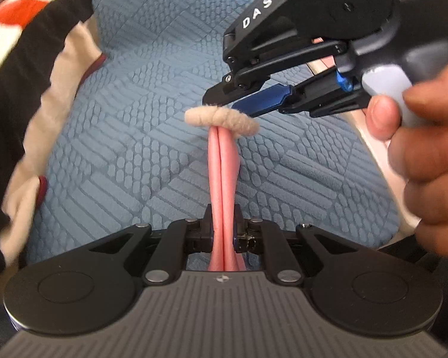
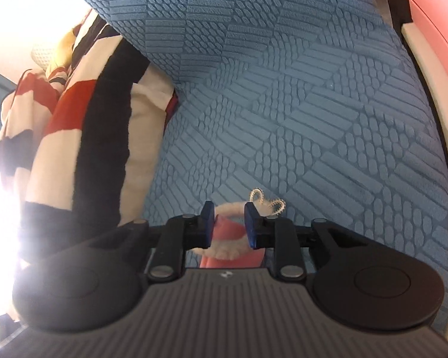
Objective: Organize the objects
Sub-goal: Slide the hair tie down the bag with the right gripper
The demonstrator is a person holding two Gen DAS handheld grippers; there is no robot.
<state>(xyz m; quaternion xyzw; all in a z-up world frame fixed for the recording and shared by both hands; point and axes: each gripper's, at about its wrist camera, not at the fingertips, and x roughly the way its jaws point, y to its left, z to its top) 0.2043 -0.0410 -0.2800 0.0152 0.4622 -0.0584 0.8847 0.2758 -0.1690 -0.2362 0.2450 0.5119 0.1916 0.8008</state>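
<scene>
Mid-task above the blue quilted bed cover (image 1: 152, 95): the left gripper (image 1: 222, 223) is clenched on a pink band (image 1: 222, 164) threaded through a fuzzy beige ring (image 1: 221, 117), while the right gripper (image 2: 229, 223), jaws released, straddles that ring; nothing looks put away yet.

Ahead of your grippers lies a blue embossed cushion cover (image 1: 152, 125), patterned in bars and ovals. To their left, a red, white and black blanket (image 2: 83, 137) rests on it.
</scene>
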